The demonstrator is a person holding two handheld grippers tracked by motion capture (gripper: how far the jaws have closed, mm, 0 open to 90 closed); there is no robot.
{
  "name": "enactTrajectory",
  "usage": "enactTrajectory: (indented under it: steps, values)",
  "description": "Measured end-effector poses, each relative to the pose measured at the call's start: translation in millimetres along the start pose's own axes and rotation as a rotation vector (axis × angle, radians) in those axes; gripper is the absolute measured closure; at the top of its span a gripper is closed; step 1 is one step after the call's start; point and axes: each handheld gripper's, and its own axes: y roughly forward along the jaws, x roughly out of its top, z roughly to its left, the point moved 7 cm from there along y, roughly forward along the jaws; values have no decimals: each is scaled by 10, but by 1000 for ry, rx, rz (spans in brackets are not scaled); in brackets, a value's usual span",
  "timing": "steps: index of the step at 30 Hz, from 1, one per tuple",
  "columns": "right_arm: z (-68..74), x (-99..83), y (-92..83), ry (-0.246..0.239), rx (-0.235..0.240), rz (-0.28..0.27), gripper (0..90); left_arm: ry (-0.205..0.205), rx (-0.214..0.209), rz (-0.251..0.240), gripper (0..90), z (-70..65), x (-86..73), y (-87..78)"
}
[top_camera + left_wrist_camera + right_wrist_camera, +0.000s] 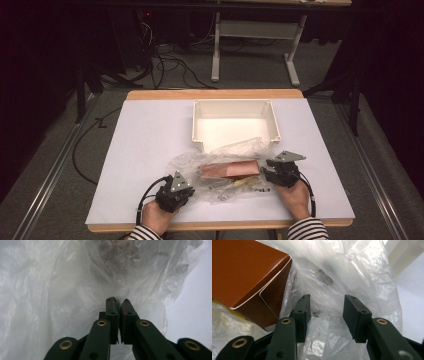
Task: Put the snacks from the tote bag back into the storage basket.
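The left gripper (183, 191) sits at the near left of the table, and its jaws are pressed together on a fold of the clear plastic bag (225, 170). In the left gripper view the two black jaws meet with only a thin sliver between them, and the film bunches up right at their tips (119, 301). The bag spreads out beyond them as a crumpled, milky sheet, with a brownish shape showing dimly through it at the top.

The right gripper (272, 172) is at the near right, at the other end of the bag. Its jaws stand apart, with a clear gap between the pads. In the right gripper view (327, 312) loose plastic film lies in that gap and around both jaws, but the pads do not press on it. Just to the left of those jaws is the corner of a brown cardboard box (249, 275), wrapped in the film, with a folded end flap facing the camera.

From the high view the bag lies on the white table top (145, 145), near the front edge and between the two grippers. The brown box (230, 170) lies inside it on its side, and something yellowish shows in the bag under it. A white plastic tray (272, 122) stands just behind the bag, farther back on the table, and the bag's far edge touches or overlaps its near wall. The person's hands in striped sleeves (306, 230) hold the grippers from the near edge.
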Motion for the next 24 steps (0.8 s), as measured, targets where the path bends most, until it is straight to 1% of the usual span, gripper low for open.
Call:
enactTrajectory:
  steps: [1, 2, 3, 4, 5, 6, 7, 8, 10, 11, 12, 14, 15, 16, 17, 18, 19, 20, 21, 23, 24]
  values:
    - [1, 0, 0, 0, 0, 0, 580, -18, 3, 1, 804, 1, 1, -34]
    - [1, 0, 0, 0, 0, 0, 580, -18, 3, 1, 746, 1, 1, -34]
    - [0, 0, 0, -1, 0, 0, 580, -22, 14, -17, 687, -17, 45, -100]
    - [1, 0, 0, 0, 0, 0, 580, -17, 20, -31, 631, -33, 81, -146]
    - [2, 0, 0, -1, -1, 0, 580, -48, 22, -69, 589, -79, 138, -183]
    - [2, -1, 0, 1, -1, 0, 579, -48, 22, -69, 548, -79, 138, -183]
    - [1, 0, 0, -1, -1, 0, 579, -43, 26, -87, 509, -93, 188, -232]
    - [1, 0, 0, -1, -1, 0, 579, -10, 37, -109, 486, -74, 295, -345]
    - [3, -1, 0, 1, -2, 0, 580, -14, 44, -145, 455, -64, 419, -421]
    - [3, -1, 0, 0, -2, 0, 580, -14, 44, -145, 447, -64, 419, -421]
    - [3, -1, 0, 0, -2, 0, 580, -15, 46, -159, 447, -53, 482, -442]
    - [3, -1, -1, 0, -3, 0, 580, -17, 47, -169, 448, -23, 603, -439]
    - [3, -1, -1, 0, -3, 0, 580, -9, 42, -166, 455, 2, 707, -382]
    - [3, -1, -1, 0, -3, 0, 580, -9, 42, -166, 464, 2, 707, -382]
    - [6, -1, 0, 3, -4, -1, 580, -15, 20, -162, 469, 19, 790, -289]
    - [6, -1, 0, 3, -4, -1, 580, -15, 20, -162, 478, 19, 790, -289]
    - [6, -1, 0, 3, -4, -1, 580, -19, 12, -157, 478, 30, 821, -236]
    - [3, 0, 0, -2, -5, -2, 580, -22, 6, -153, 497, 36, 846, -186]
    - [4, -1, 0, 0, -5, -1, 580, -18, 0, -142, 521, 46, 875, -98]
    - [4, -1, 0, -1, -5, -2, 579, 8, -14, -133, 641, 25, 877, -47]
    - [4, -1, 0, -1, -5, -2, 579, 8, -14, -133, 695, 25, 877, -47]
